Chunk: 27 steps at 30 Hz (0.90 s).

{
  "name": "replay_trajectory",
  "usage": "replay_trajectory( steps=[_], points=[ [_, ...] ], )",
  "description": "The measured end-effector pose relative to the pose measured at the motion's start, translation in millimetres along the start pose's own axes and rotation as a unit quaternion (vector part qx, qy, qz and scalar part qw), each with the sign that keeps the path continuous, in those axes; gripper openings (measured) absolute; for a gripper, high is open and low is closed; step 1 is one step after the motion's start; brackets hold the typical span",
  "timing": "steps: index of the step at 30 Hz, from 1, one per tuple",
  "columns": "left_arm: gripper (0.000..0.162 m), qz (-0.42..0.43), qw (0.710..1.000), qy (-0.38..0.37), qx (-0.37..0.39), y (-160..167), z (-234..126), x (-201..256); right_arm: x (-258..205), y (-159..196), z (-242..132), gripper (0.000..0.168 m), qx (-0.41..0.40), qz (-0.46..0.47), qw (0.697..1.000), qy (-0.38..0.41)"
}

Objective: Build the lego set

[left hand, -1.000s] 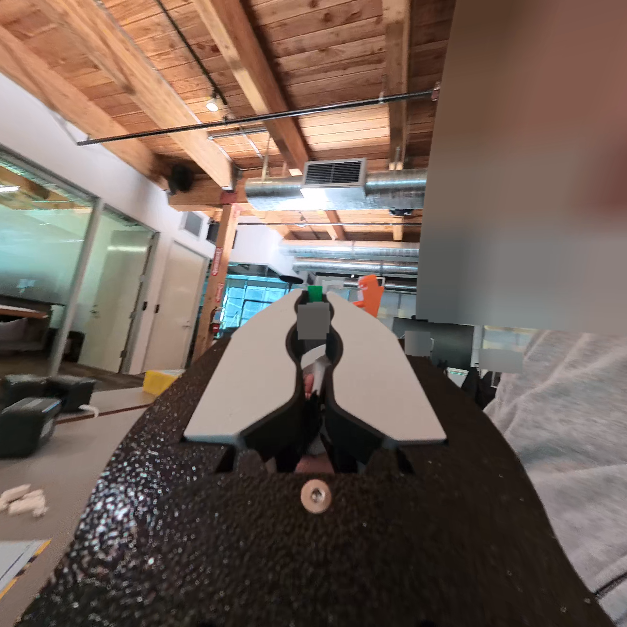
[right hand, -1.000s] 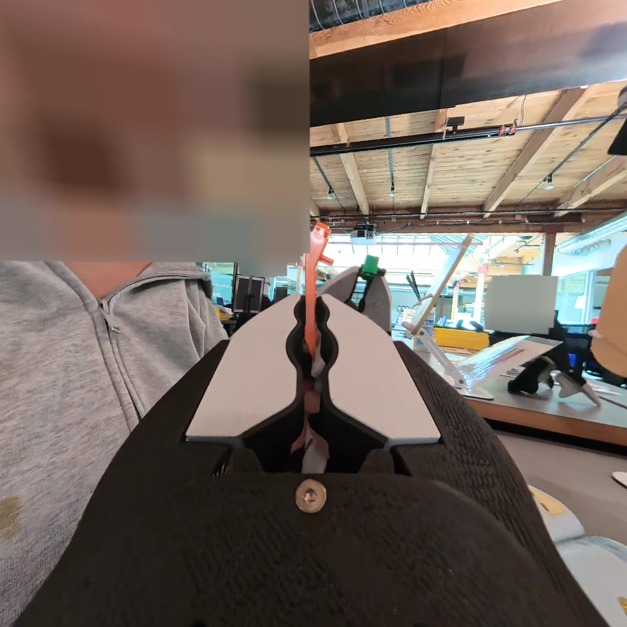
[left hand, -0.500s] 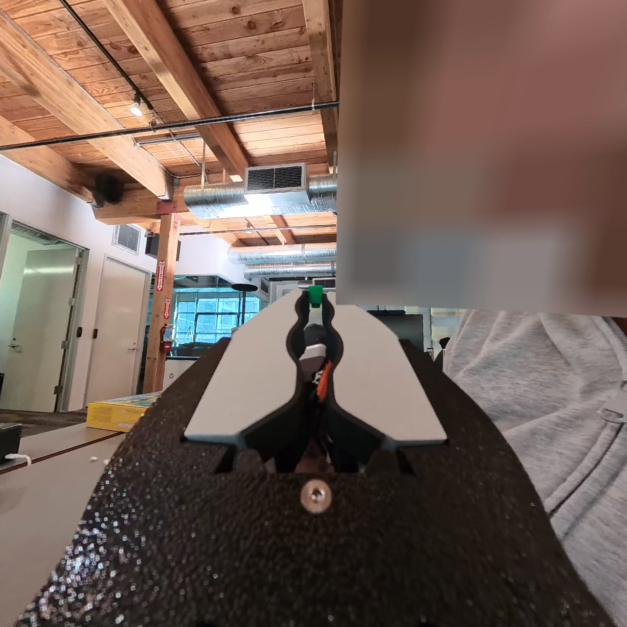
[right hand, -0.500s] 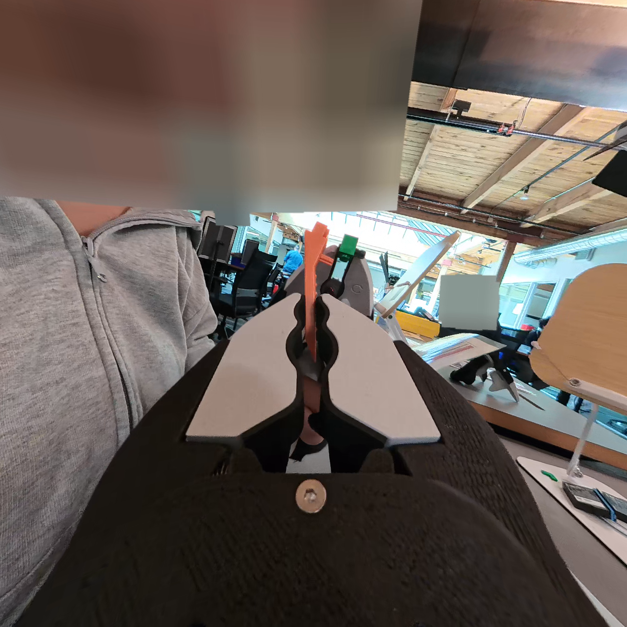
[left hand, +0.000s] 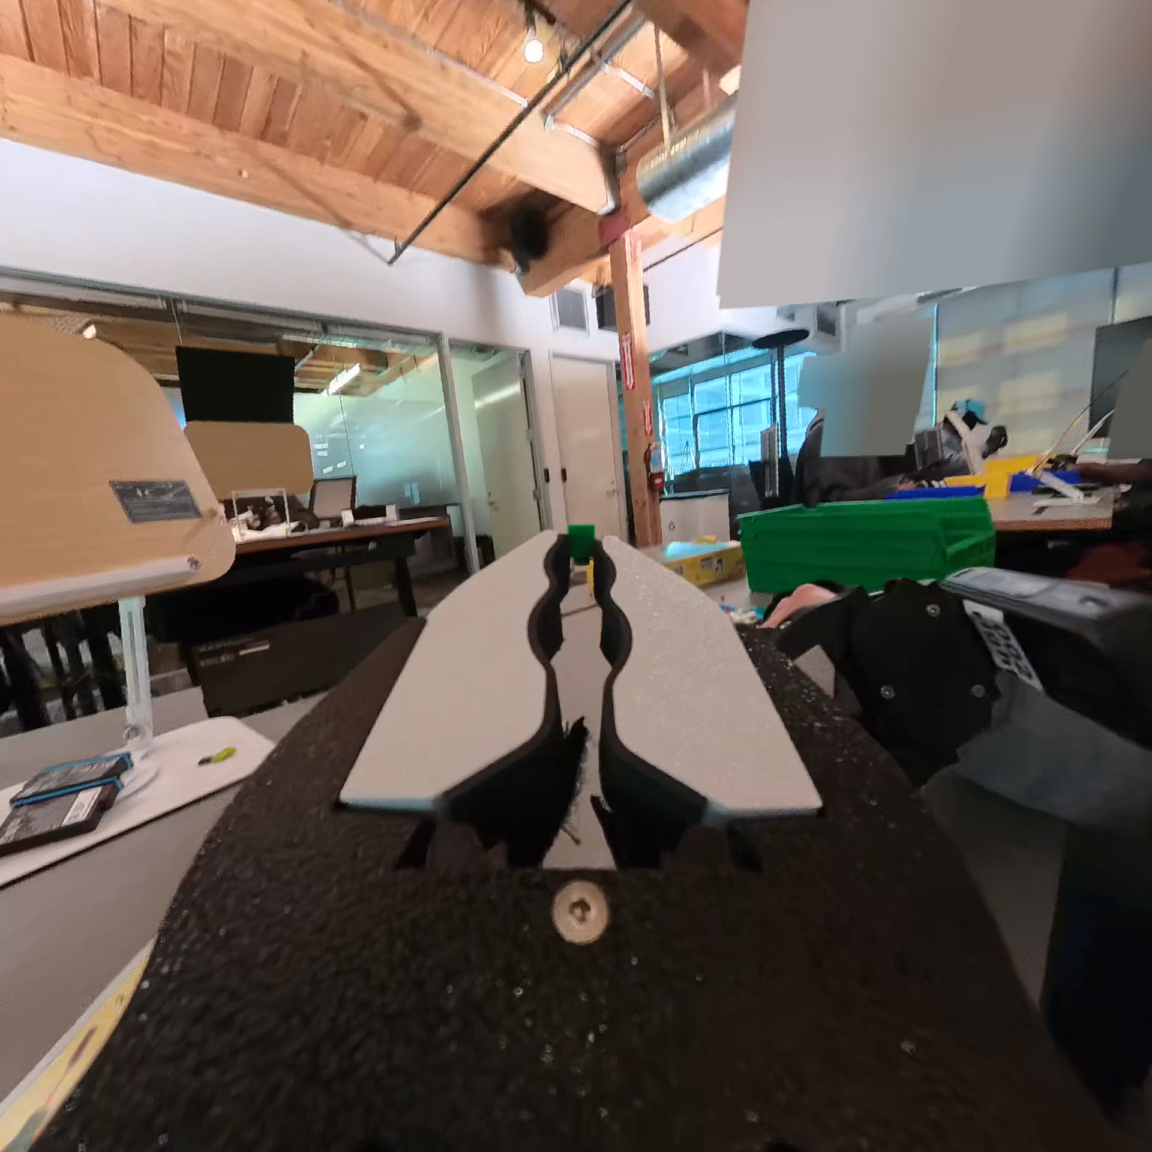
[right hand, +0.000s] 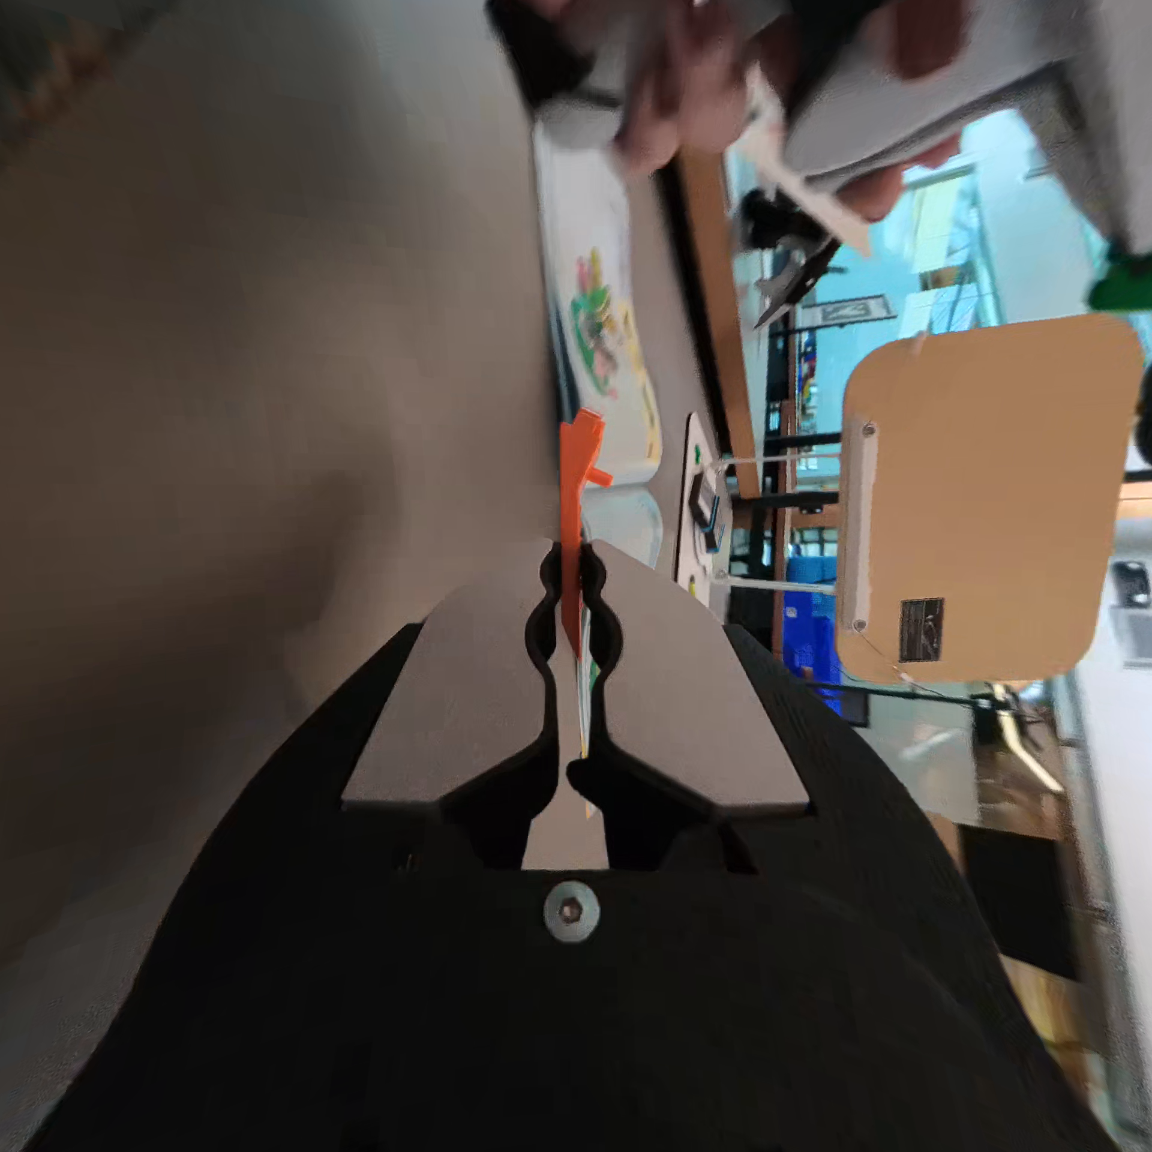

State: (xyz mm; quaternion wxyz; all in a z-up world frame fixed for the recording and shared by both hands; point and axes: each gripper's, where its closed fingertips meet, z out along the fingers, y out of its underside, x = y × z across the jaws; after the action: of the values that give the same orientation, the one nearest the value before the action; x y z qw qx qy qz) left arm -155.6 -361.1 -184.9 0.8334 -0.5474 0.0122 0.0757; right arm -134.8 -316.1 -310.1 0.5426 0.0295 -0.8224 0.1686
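Note:
My left gripper (left hand: 583, 548) is shut on a small green lego piece (left hand: 583, 538) that sticks out at its tips. My right gripper (right hand: 568, 548) is shut on a thin orange lego piece (right hand: 580, 492) that stands out well past its tips. The right wrist view is rolled sideways and blurred. In it the left gripper (right hand: 904, 118), held by a hand, shows at the top right with the green piece (right hand: 1122, 290) at its end. In the left wrist view the right gripper's black body (left hand: 904, 673) shows at the right, apart from mine.
A wooden panel on a white stand (left hand: 93, 461) is at the left with black boxes (left hand: 56, 804) on its base. A green bin (left hand: 866, 542) and a yellow box (left hand: 704, 561) lie ahead. The open instruction booklet (right hand: 604, 336) lies on the grey table (left hand: 81, 922).
Both grippers have swung away from the person's chest and from each other. The left view now looks across the table; the right view has rolled sideways. Both keep their pieces.

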Motion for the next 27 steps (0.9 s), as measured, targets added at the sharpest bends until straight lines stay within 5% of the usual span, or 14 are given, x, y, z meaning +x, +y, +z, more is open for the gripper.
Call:
replay_trajectory(
  steps=[6, 10, 13, 17, 19, 23, 25, 27],
  points=[
    [0.007, 0.074, 0.996, 0.011, -0.056, 25, -4, 5, -29, 16, 18, 0.005, -0.063, -0.116, 0.991, -0.027],
    [0.007, 0.123, 0.990, 0.040, -0.057, 30, -3, 17, -36, 18, 19, 0.007, -0.065, -0.105, 0.991, -0.042],
    [0.007, 0.130, 0.989, 0.053, -0.055, 33, -4, 20, -34, 16, 9, 0.029, -0.045, -0.029, 0.995, -0.079],
    [0.007, 0.127, 0.987, 0.087, -0.048, 32, -5, 26, -20, 4, -14, 0.028, 0.025, 0.226, 0.961, -0.159],
    [0.007, 0.114, 0.985, 0.123, -0.041, 30, -5, 35, 2, -23, -27, 0.027, 0.127, 0.413, 0.878, -0.207],
    [0.007, 0.067, 0.978, 0.195, -0.022, 25, -3, 56, 58, -45, -53, 0.023, 0.299, 0.676, 0.598, -0.311],
    [0.007, 0.057, 0.974, 0.218, -0.020, 25, -3, 64, 57, -48, -58, 0.024, 0.301, 0.710, 0.512, -0.379],
    [0.007, 0.054, 0.970, 0.238, -0.021, 26, -4, 72, 54, -53, -59, 0.021, 0.297, 0.726, 0.460, -0.417]
  ],
)
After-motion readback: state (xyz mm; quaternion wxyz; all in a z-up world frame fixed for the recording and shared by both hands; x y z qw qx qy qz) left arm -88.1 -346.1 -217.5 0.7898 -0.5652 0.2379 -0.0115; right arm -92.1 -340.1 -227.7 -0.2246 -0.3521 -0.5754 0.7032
